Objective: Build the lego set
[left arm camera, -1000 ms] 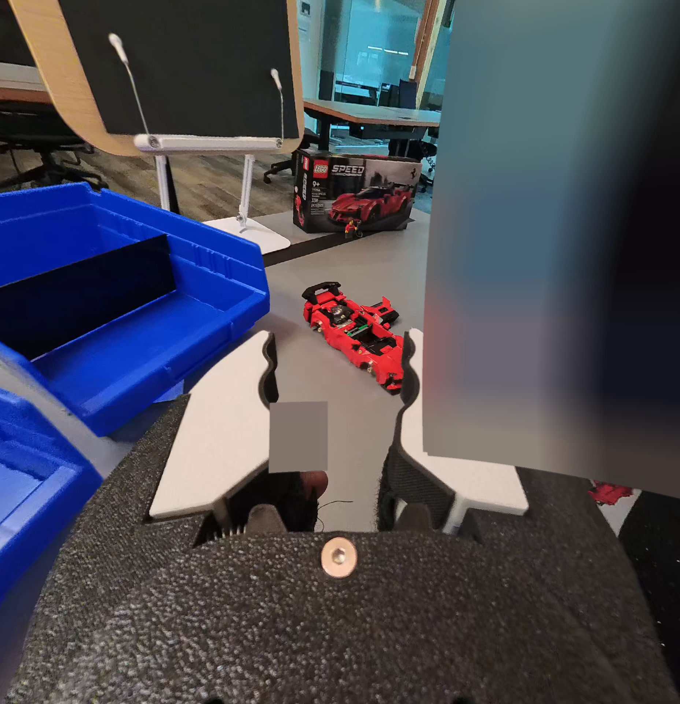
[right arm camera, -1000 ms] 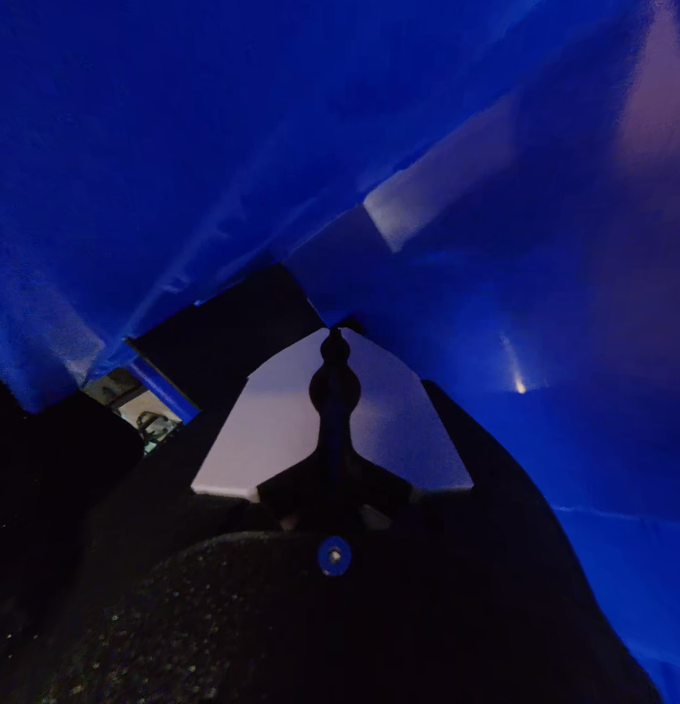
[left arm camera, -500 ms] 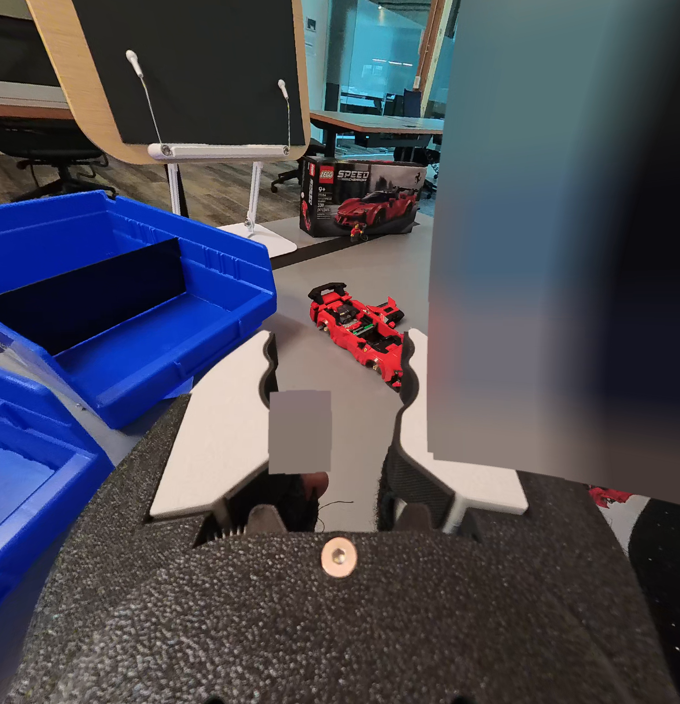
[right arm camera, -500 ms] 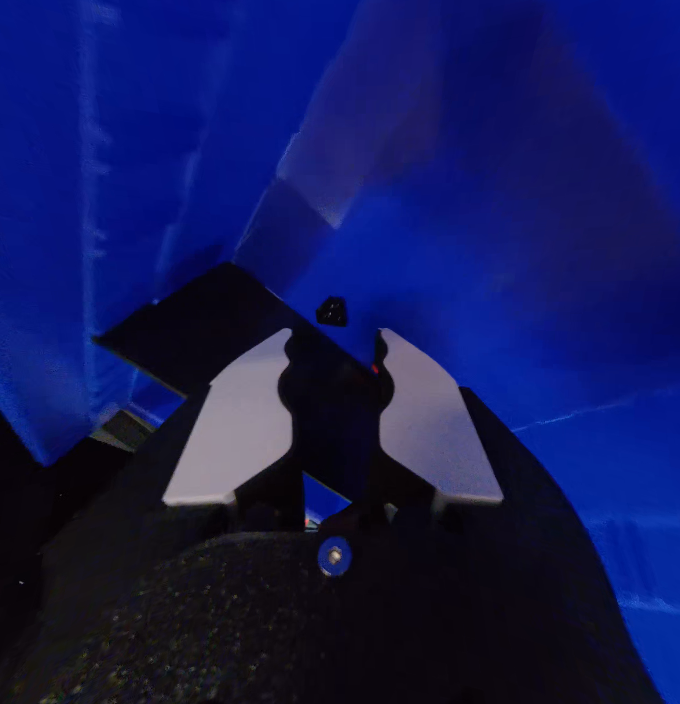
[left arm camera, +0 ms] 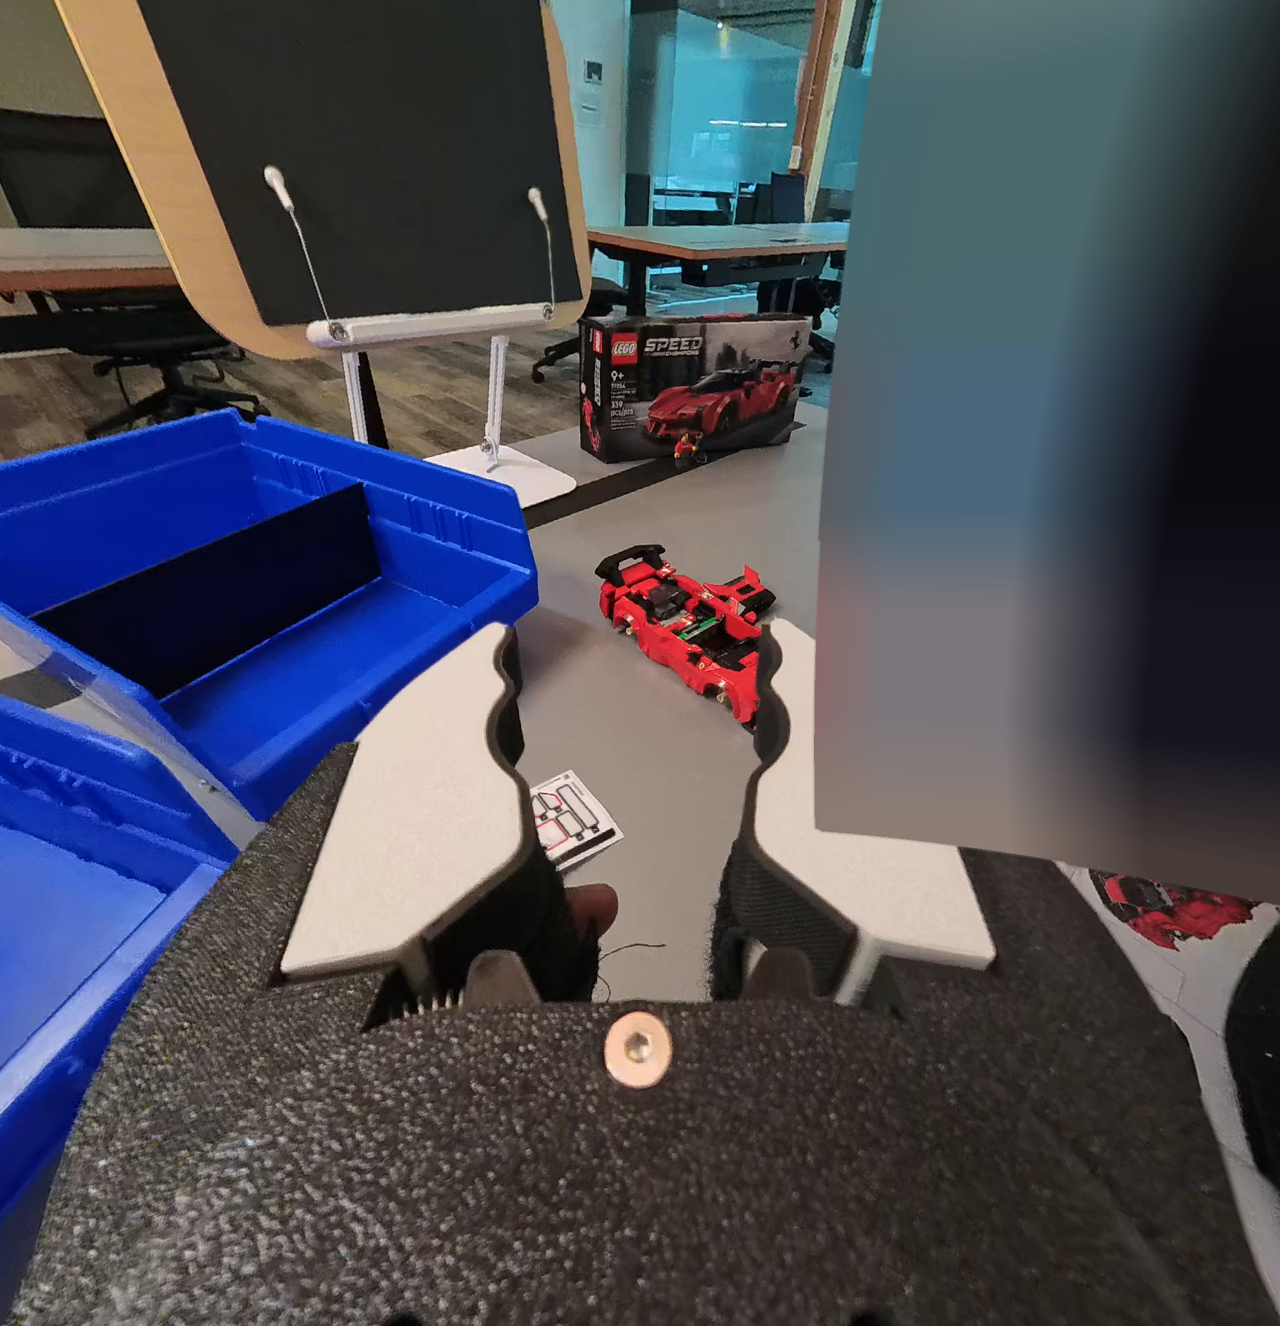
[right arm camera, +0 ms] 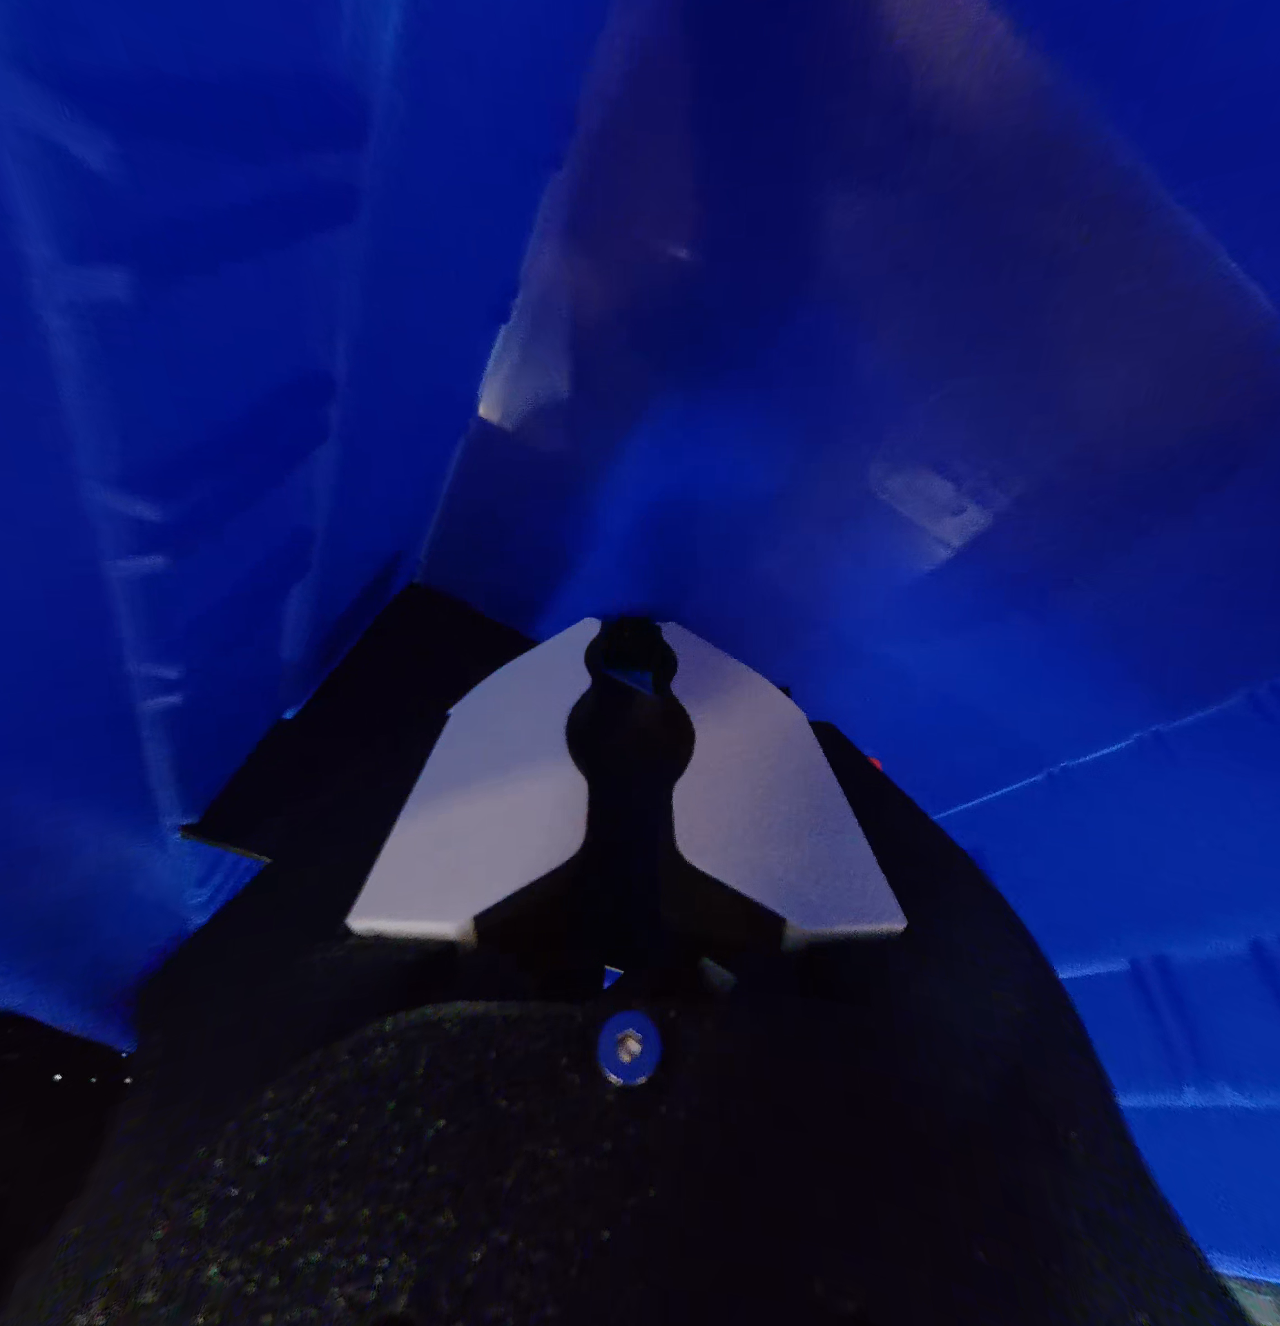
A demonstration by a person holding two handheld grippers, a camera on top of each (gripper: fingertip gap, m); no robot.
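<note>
The left gripper (left arm camera: pixel 637 689) hovers above a grey table (left arm camera: pixel 644 775), its two white fingers (left arm camera: pixel 422 811) spread wide with nothing between them. Just past the fingertips, at about one o'clock, lies the task's thing: a partly built red lego car (left arm camera: pixel 684 631), resting flat on the table with its black rear wing toward eleven o'clock. Directly below the gap between the fingers lies a small sticker sheet (left arm camera: pixel 572 818). At nine o'clock sit two blue bins (left arm camera: pixel 278 617), the farther one split by a black divider (left arm camera: pixel 207 581). Beyond the car, at twelve o'clock, stands the set's box (left arm camera: pixel 694 387), with a stand holding a dark board (left arm camera: pixel 364 158) at eleven o'clock.

The right gripper (right arm camera: pixel 631 646) is deep inside a blue bin (right arm camera: pixel 264 359), in dim blue light. Its jaws are drawn nearly together at the tips, clenched on a tiny black piece (right arm camera: pixel 628 640); the shape of that piece is too dark and blurred to tell.

Judging by its look, the car is light, rigid plastic, but fragile as a whole: its press-fit parts could pop off under a hard squeeze. The low, solid sides of the chassis near the middle seem the safest place to grip, avoiding the thin rear wing and the loose-looking panels. The small black piece is probably very light and smooth, so it could slip or twist out of the fingertips unless held firmly and squarely.
</note>
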